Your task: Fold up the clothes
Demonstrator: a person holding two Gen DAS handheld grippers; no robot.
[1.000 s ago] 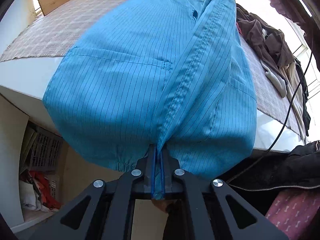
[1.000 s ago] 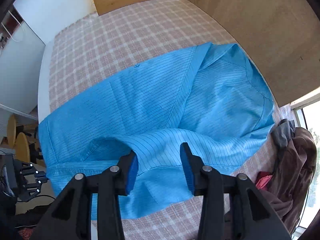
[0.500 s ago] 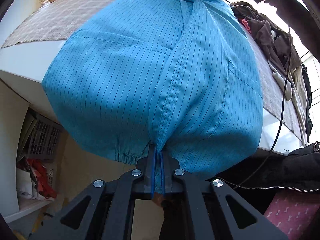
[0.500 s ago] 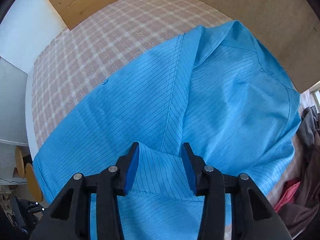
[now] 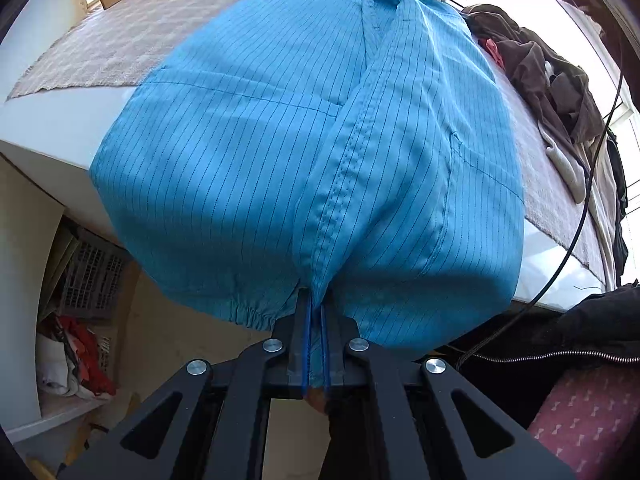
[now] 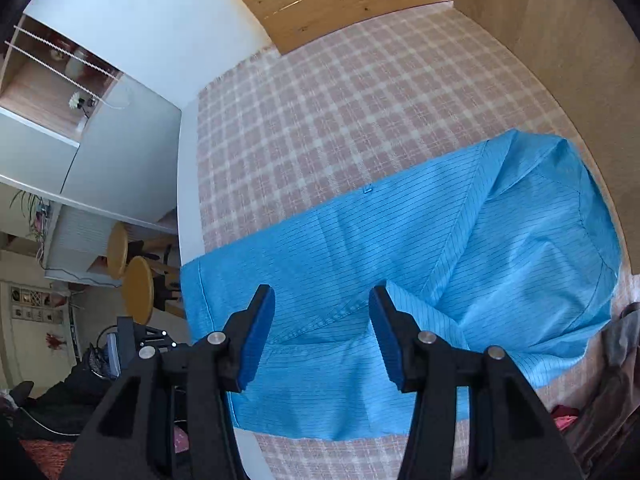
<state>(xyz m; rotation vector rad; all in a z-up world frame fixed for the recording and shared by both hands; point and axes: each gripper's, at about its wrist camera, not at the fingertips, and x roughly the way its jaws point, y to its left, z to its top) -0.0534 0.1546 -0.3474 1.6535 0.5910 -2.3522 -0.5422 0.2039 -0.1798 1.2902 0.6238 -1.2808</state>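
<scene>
The blue pinstriped shirt (image 5: 280, 152) is lying spread across the checked cloth (image 6: 340, 112) that is covering the white counter (image 5: 52, 128), with its lower part hanging off the near edge toward me. I am pinching its hem at the bottom of the stitched front placket (image 5: 344, 168) with my left gripper (image 5: 316, 320) — the blue pads are pressed together with only the fabric between them, and the cloth is drawing into gathers just above the grip. My right gripper (image 6: 322, 320) is hovering over the shirt from the other side, its jaws standing about half apart and opening a little; a raised fold of the shirt is showing in the gap between them, but the pads are not pressing on anything. From that view the shirt is stretching away to the right, its far end bunching up against a wooden panel (image 6: 560, 40). Off to the side of the shirt, a heap of dark clothes (image 5: 552, 80) is sitting on the same cloth, and a black cable (image 5: 576, 224) is trailing over the counter's edge. Beneath the counter, a grey crate (image 5: 88, 276) is standing on a shelf.
</scene>
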